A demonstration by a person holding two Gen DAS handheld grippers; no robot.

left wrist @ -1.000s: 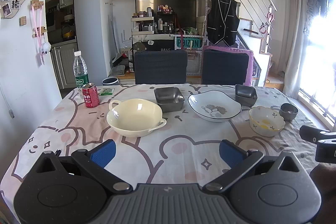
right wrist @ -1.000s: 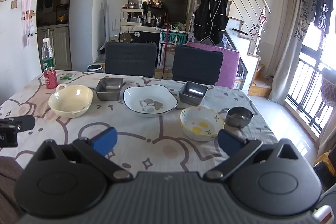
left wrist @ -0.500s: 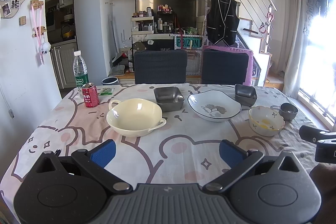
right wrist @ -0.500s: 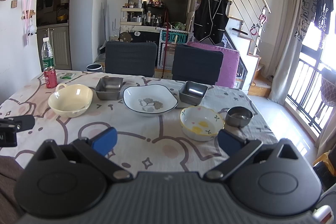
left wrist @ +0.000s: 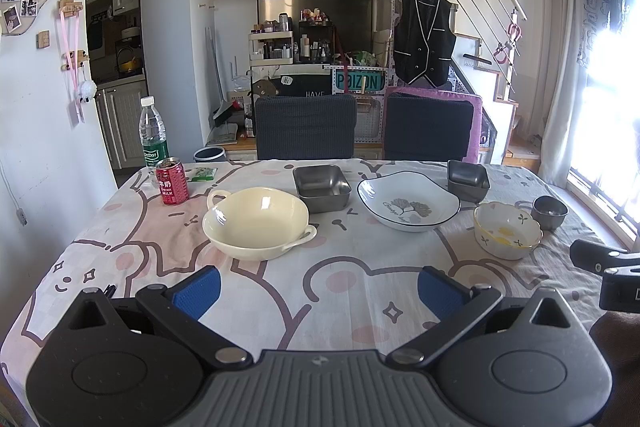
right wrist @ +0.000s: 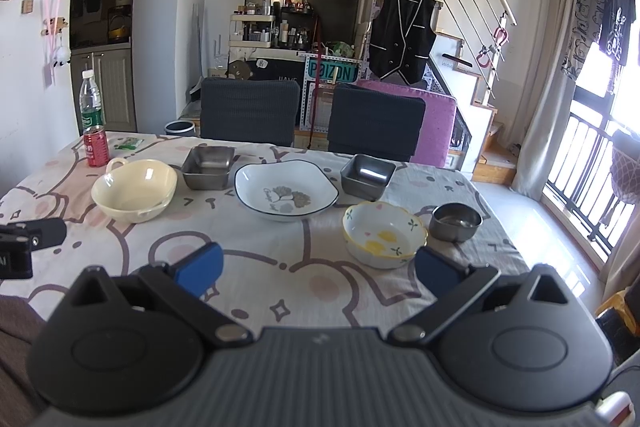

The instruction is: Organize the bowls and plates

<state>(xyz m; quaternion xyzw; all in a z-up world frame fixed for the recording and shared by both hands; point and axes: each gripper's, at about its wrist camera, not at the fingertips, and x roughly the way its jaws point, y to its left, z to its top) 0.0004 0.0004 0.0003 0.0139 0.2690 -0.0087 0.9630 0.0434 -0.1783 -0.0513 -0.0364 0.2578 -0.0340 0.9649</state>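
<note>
A cream two-handled bowl [left wrist: 256, 221] [right wrist: 134, 189], two square steel bowls [left wrist: 321, 186] [left wrist: 467, 179], a white leaf-print plate [left wrist: 408, 205] [right wrist: 286, 191], a yellow-flowered bowl [left wrist: 507, 235] [right wrist: 384, 233] and a small round steel bowl [left wrist: 550, 211] [right wrist: 455, 221] stand apart on the table. My left gripper [left wrist: 318, 289] is open and empty, near the table's front, before the cream bowl. My right gripper [right wrist: 318, 269] is open and empty, just before the flowered bowl.
A red can [left wrist: 172, 181] and a water bottle [left wrist: 153, 135] stand at the back left, by a green packet [left wrist: 203, 173]. Two dark chairs [left wrist: 306, 127] [left wrist: 428, 131] face the far table edge. The bear-print tablecloth [left wrist: 340, 267] covers the table.
The right gripper has edged slightly forward toward the flowered bowl. The left gripper has barely moved.
</note>
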